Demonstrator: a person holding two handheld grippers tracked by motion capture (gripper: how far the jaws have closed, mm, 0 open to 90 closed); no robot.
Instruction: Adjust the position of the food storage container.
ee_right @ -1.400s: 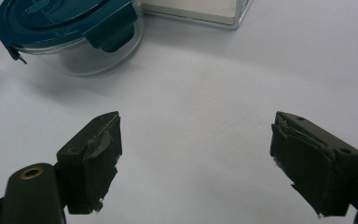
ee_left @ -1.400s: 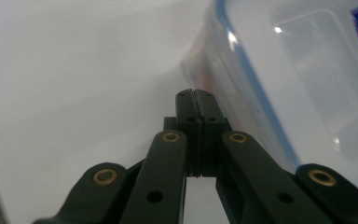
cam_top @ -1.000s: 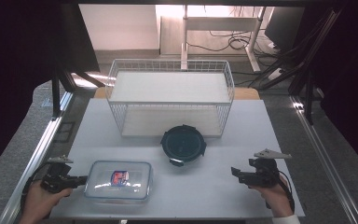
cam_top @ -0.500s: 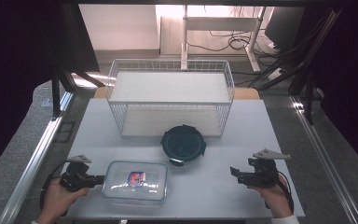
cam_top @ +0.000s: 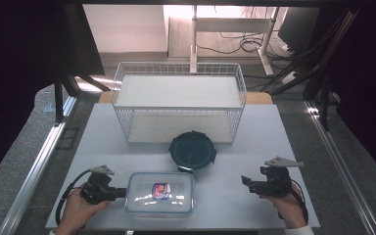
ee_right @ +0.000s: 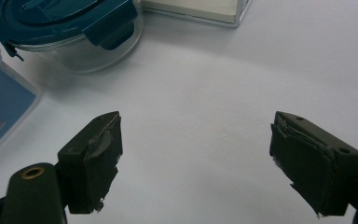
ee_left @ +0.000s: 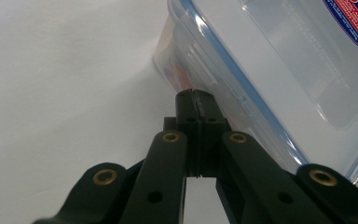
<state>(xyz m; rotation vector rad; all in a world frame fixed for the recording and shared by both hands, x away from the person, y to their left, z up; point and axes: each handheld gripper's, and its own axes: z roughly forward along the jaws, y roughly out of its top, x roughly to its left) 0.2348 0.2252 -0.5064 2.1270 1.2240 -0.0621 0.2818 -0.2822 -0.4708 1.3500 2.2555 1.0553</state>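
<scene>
A clear rectangular container [cam_top: 160,192] with a labelled lid lies near the table's front edge, left of centre. My left gripper [cam_top: 122,193] lies level at its left end, shut, with its tips against the container's side. In the left gripper view the two jaws meet with nothing between them, and the left gripper [ee_left: 196,95] touches the container [ee_left: 279,56] just under the blue-rimmed lid. My right gripper [cam_top: 246,182] rests at the front right, open and pointing left. Between the spread pads of the right gripper [ee_right: 196,158] there is only bare table.
A round glass container with a dark teal lid [cam_top: 192,152] stands just behind the rectangular one, also seen as the round container [ee_right: 70,23] ahead of the right gripper. A white wire basket [cam_top: 178,105] takes up the back of the white table [cam_top: 254,127].
My left gripper has moved right along the front edge, and the rectangular container has slid right ahead of it. The right gripper has stayed where it was.
</scene>
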